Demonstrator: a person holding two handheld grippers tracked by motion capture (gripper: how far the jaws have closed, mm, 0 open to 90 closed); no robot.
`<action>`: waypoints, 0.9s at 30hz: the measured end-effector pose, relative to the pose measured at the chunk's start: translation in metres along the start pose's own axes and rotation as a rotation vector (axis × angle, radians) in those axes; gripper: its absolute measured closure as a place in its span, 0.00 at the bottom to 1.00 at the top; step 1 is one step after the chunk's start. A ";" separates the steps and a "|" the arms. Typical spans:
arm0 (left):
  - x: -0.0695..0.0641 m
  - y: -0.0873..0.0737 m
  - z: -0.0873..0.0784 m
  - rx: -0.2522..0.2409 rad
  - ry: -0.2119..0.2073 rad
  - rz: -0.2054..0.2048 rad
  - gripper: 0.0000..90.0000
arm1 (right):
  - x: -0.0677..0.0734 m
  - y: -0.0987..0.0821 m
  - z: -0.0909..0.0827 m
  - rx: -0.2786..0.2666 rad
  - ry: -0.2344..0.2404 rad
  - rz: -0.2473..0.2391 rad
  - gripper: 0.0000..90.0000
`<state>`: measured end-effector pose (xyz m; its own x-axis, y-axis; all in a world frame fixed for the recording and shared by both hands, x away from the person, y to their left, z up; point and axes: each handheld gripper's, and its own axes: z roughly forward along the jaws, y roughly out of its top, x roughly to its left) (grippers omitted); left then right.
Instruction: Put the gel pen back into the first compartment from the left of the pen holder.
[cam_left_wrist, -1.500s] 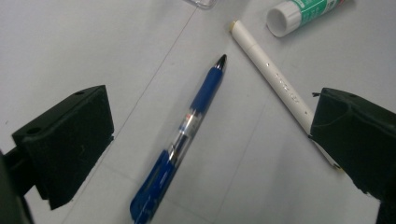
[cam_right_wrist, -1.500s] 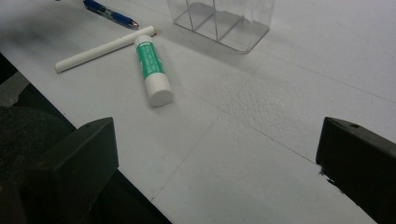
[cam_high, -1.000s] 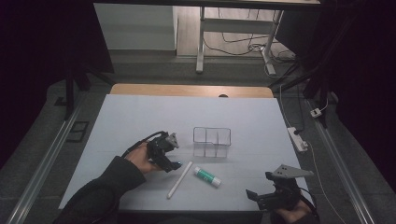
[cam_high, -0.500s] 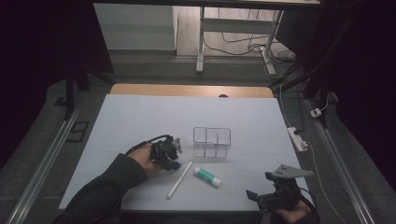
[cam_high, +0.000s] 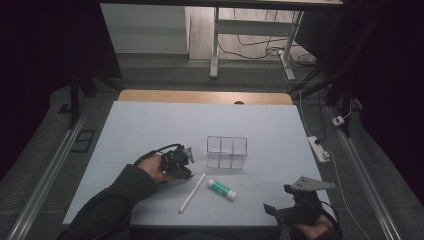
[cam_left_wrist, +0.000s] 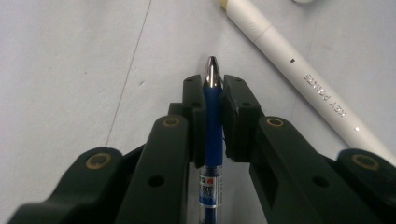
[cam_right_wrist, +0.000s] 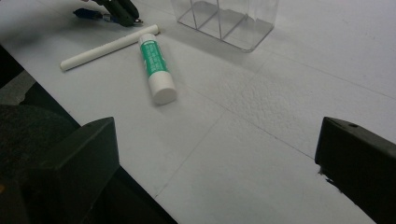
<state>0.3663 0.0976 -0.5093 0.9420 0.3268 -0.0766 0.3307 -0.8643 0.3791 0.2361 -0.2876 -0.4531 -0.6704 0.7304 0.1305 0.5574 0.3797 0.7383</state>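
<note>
the left tool (cam_high: 184, 159) sits left of centre on the bench (cam_high: 150, 125), low over the surface. its jaws have just been closing and are now clamped on the blue pen (cam_left_wrist: 212, 116). the pen's long axis runs along the jaws, metal tip pointing out past the pads (cam_left_wrist: 236, 116) and its clear barrel running back under the tool body. i judge the next move to be a lift toward the clear organiser (cam_high: 227, 151), which stands just right of this tool and up-bench, so the left hand (cam_high: 152, 167) is much the nearer. right of the pen lie a white marker (cam_high: 192, 192) and a green glue stick (cam_high: 221, 189), each on its side, diagonal. far right, near the bench edge, the right tool (cam_high: 280, 212) rests with jaws wide apart, holding nothing.
</note>
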 end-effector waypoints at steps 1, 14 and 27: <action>0.001 0.000 -0.001 -0.001 -0.003 -0.010 0.89 | 0.000 0.000 0.000 0.000 0.000 0.000 0.00; 0.008 -0.001 -0.036 -0.164 0.028 -0.118 0.89 | 0.000 0.000 0.000 0.000 -0.004 0.002 0.00; 0.012 0.007 -0.078 -0.354 0.086 -0.166 0.89 | -0.001 0.000 0.000 0.000 0.001 0.010 0.00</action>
<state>0.3752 0.1254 -0.4357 0.8643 0.4946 -0.0916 0.4234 -0.6169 0.6634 0.2373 -0.2881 -0.4533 -0.6657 0.7333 0.1385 0.5639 0.3728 0.7369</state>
